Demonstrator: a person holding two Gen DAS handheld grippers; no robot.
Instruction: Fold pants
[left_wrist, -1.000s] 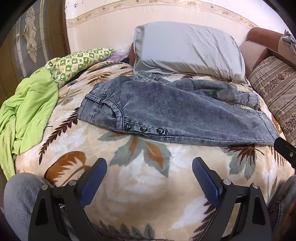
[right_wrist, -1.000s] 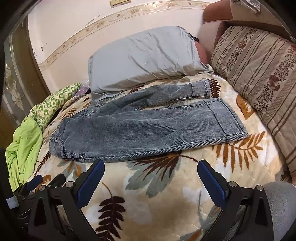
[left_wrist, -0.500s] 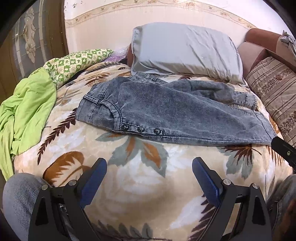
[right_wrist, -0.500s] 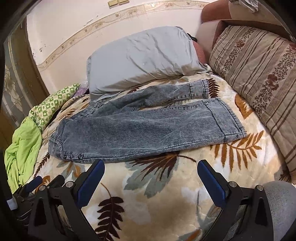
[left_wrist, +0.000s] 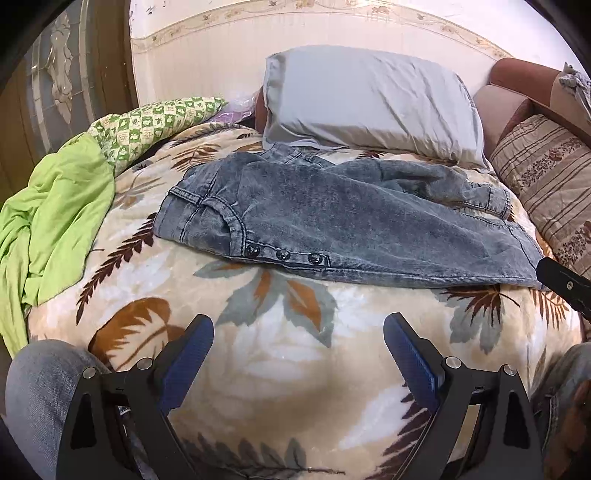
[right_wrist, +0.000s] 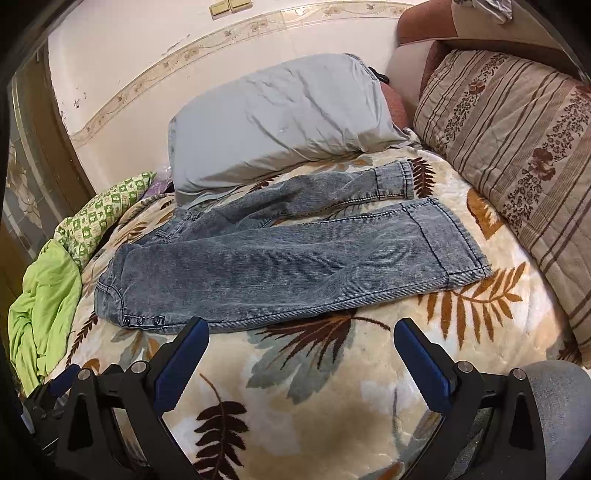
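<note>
We have eased both tools slightly nearer the pants (right_wrist: 280, 266): left tool (left_wrist: 298, 354) and right tool (right_wrist: 301, 356) gape empty, the cloth ahead ungrasped, folding unstarted.

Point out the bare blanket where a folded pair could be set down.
Free: the leaf-print blanket between the jeans and both open grippers, left and right. Crowded: grey pillow behind the jeans, striped cushion along the right, green cloth on the left edge.
</note>
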